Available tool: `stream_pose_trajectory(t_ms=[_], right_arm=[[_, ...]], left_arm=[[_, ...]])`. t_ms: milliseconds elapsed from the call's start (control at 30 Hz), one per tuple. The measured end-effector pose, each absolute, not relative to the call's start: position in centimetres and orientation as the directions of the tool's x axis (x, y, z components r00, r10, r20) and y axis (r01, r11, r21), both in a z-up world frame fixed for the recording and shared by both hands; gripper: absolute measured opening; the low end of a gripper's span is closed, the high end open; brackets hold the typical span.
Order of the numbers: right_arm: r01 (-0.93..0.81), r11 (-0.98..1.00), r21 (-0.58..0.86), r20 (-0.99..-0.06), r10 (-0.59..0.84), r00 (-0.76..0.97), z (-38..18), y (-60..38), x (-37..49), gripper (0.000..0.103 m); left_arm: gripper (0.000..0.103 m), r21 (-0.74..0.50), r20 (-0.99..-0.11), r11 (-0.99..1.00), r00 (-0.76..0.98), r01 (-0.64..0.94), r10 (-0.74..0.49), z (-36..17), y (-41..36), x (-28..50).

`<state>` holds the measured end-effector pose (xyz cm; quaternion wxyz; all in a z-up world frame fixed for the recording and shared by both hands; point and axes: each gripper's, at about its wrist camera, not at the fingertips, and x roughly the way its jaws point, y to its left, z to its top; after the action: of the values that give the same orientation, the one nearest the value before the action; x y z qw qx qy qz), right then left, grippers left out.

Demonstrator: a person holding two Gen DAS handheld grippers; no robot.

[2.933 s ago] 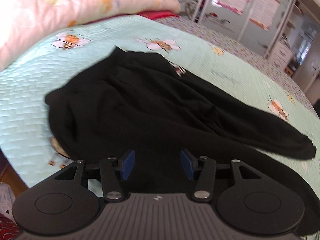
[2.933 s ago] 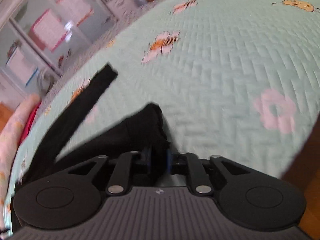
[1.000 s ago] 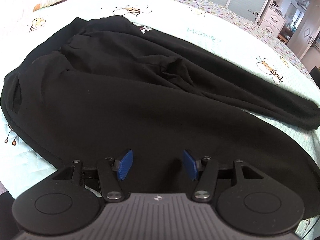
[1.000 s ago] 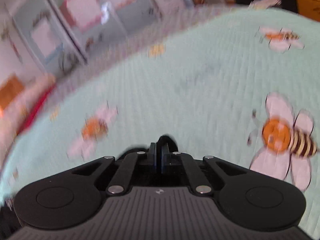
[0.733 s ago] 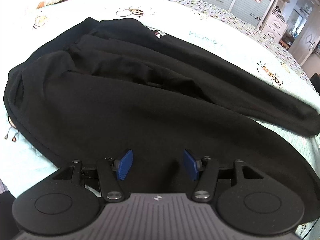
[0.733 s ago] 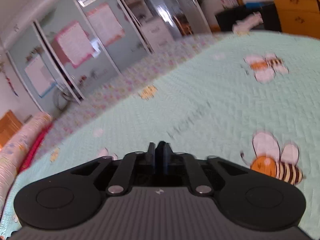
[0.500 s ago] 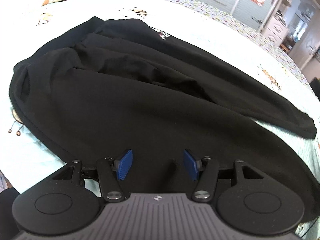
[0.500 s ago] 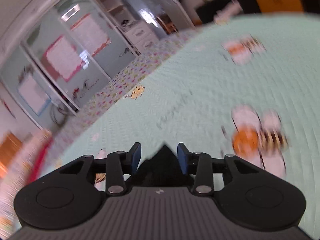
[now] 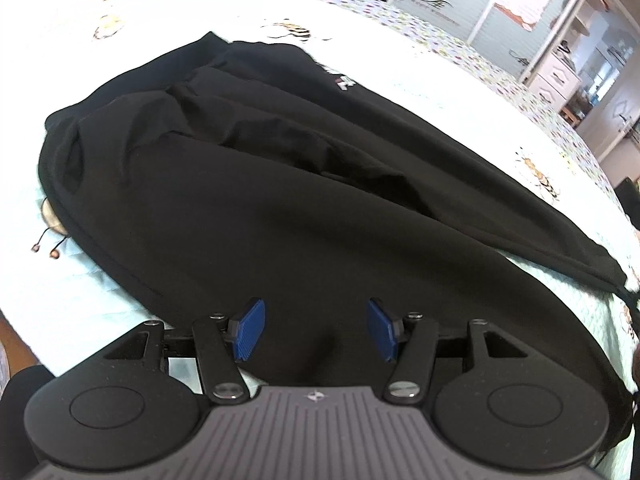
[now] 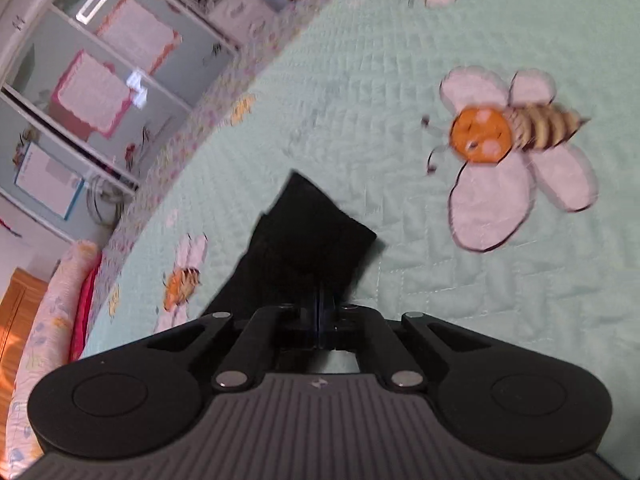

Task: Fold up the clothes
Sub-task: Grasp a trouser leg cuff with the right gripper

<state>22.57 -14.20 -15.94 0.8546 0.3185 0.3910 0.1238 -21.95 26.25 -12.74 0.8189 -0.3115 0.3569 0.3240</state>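
Both grippers differ: right gripper (image 10: 320, 312) just re-clamped the cuff (image 10: 312, 236); left gripper (image 9: 316, 330) hangs released over trousers (image 9: 280, 208). Leg-fold can start.

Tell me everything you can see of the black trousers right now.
The black trousers are soft, matte knit, lying flat and lengthwise on the quilted bee-print bedspread, waist at the left, legs running right. A white logo shows near the far hip. One leg overlaps the other, with creases at the crotch. The left claw hangs open over the near edge; the right claw is shut at a cuff end.
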Motion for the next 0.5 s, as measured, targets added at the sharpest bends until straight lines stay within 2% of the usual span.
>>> stream_pose_trajectory(t_ms=[167, 300, 367, 400, 433, 500], right_arm=[[0.138, 0.815, 0.563, -0.64, 0.325, 0.696, -16.2, -17.4, 20.1, 0.0], [0.175, 0.733, 0.657, -0.605, 0.375, 0.702, -16.7, -19.1, 18.3, 0.008], [0.126, 0.737, 0.665, -0.582, 0.405, 0.705, -15.8, -18.1, 17.9, 0.037], [0.103, 0.742, 0.662, -0.58, 0.42, 0.698, -15.5, -17.4, 18.0, 0.062], [0.088, 0.75, 0.655, -0.585, 0.43, 0.687, -15.4, -16.6, 18.5, 0.066], [0.077, 0.753, 0.653, -0.588, 0.441, 0.678, -15.7, -15.4, 19.5, 0.066]], left_arm=[[0.059, -0.322, -0.751, 0.597, 0.583, -0.735, 0.312, -11.5, 25.7, -23.3], [0.06, -0.347, -0.727, 0.584, 0.604, -0.734, 0.328, -10.9, 25.3, -24.7], [0.06, -0.355, -0.725, 0.573, 0.604, -0.739, 0.329, -10.7, 25.4, -25.1], [0.06, -0.356, -0.726, 0.571, 0.604, -0.74, 0.329, -10.6, 25.3, -25.1], [0.06, -0.357, -0.727, 0.57, 0.603, -0.741, 0.329, -10.4, 25.3, -25.2], [0.06, -0.355, -0.72, 0.574, 0.607, -0.738, 0.335, -10.0, 25.0, -25.5]])
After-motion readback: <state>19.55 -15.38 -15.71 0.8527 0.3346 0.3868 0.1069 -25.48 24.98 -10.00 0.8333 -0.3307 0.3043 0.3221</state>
